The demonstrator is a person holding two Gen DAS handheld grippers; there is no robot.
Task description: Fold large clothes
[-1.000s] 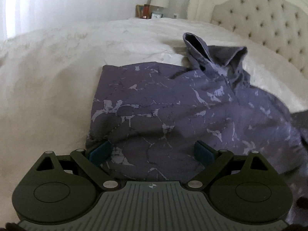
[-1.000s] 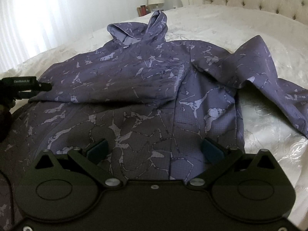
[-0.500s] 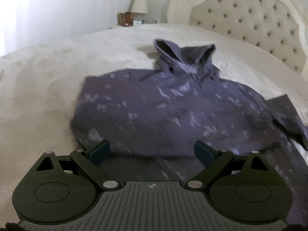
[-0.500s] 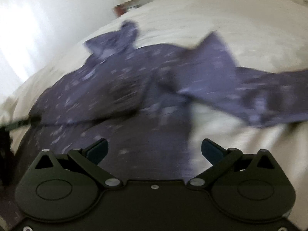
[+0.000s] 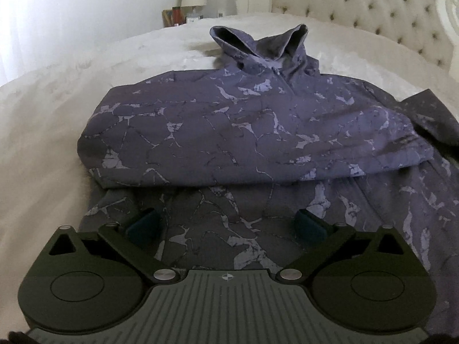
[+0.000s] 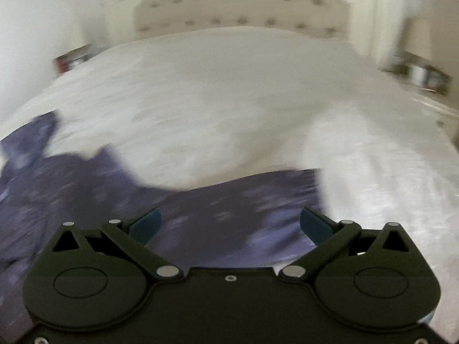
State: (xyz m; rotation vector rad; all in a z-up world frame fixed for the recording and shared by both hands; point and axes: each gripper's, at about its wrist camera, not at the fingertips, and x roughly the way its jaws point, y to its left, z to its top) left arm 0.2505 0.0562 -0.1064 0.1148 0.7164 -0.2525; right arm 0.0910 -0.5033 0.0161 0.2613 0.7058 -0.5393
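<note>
Purple marbled hoodie (image 5: 258, 132) lies partly folded on white bed (image 5: 51, 120), just ahead of left gripper (image 5: 226, 225) | right gripper (image 6: 229, 223) over its blurred sleeve (image 6: 243, 197) | both grippers spread wide, empty

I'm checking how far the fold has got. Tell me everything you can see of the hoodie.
The hoodie is purple-grey soft fabric with a pale marbled, crack-like print. It lies spread on the white bed. One sleeve looks folded across the chest, its lower edge forming a ridge over the body. The hood stands open toward the headboard. The other sleeve stretches sideways over the bed, blurred in the right wrist view. Both grippers are open above it, holding nothing.
</note>
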